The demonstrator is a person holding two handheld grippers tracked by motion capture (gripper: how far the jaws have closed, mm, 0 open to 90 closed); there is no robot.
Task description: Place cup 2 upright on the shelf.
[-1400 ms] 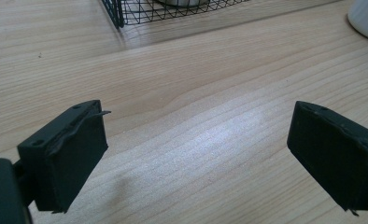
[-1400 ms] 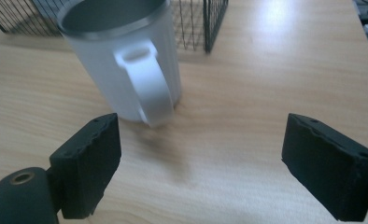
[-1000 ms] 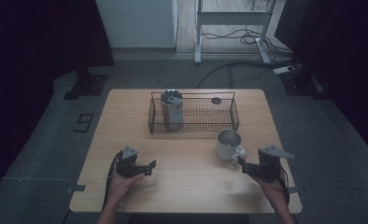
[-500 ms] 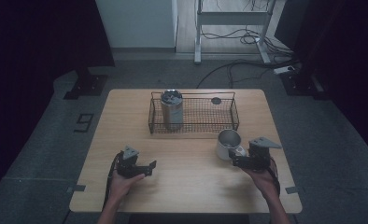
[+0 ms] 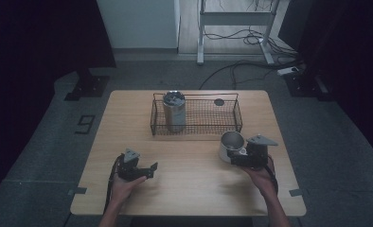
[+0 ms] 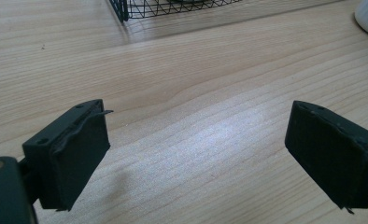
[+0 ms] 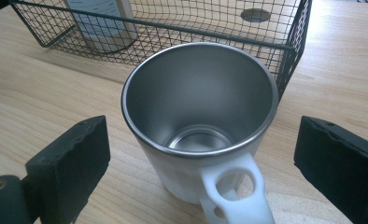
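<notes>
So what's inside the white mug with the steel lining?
Nothing: the white steel-lined mug looks empty down to its shiny bottom. The near inner wall, behind the rim, is hidden.

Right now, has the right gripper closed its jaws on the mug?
No. In the right gripper view the right gripper has its jaws wide apart, one on each side of the mug, touching neither wall nor handle.

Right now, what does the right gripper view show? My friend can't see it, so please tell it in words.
A white mug with a shiny metal inside stands upright on the wooden table, its handle pointing at the camera. The right gripper is open, one black jaw on each side of the mug, not touching it. Behind stands a black wire basket holding a metal can.
</notes>
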